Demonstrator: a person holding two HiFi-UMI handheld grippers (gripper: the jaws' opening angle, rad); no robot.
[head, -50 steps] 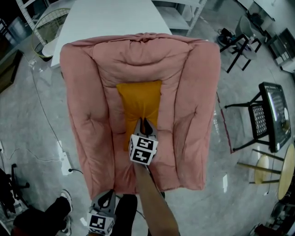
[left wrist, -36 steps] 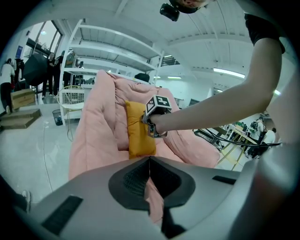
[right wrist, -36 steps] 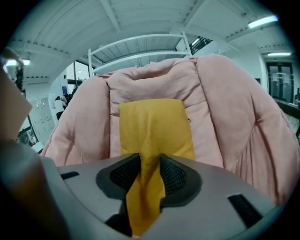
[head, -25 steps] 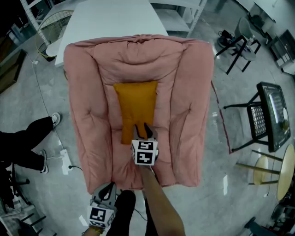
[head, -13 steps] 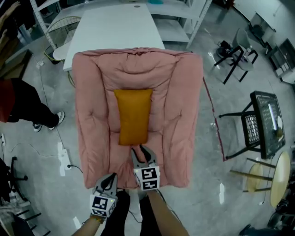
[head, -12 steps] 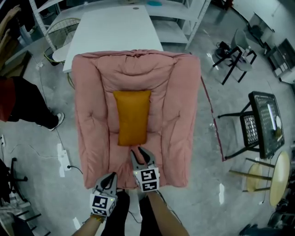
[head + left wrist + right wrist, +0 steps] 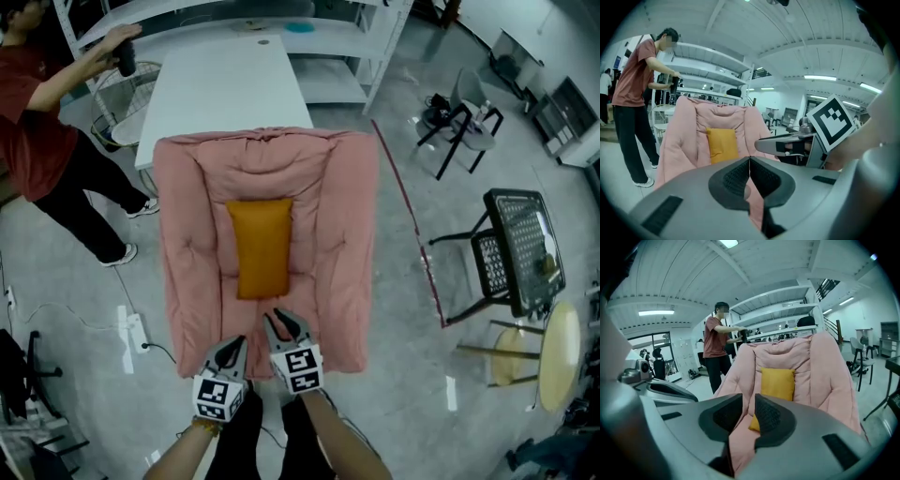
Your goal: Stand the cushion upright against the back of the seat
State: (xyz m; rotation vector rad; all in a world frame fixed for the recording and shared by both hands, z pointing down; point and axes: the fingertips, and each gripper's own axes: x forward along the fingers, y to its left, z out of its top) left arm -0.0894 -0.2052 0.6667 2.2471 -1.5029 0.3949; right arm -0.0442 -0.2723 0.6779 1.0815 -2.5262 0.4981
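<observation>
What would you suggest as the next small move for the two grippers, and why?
I would probably draw both grippers slightly back and stop. The orange cushion already stands upright against the back of the pink seat, and neither the left gripper nor the right gripper touches it. The left jaws are together; the right jaws have just been closing, with nothing between them.

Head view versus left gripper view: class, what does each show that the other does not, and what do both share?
Only the head view: the white table behind the pink seat, and the black mesh chair. Only the left gripper view: the ceiling lights and, close up, the left tongs shut with nothing between them. Both: that seat, the orange cushion leaning against its back, and the person in red.
</observation>
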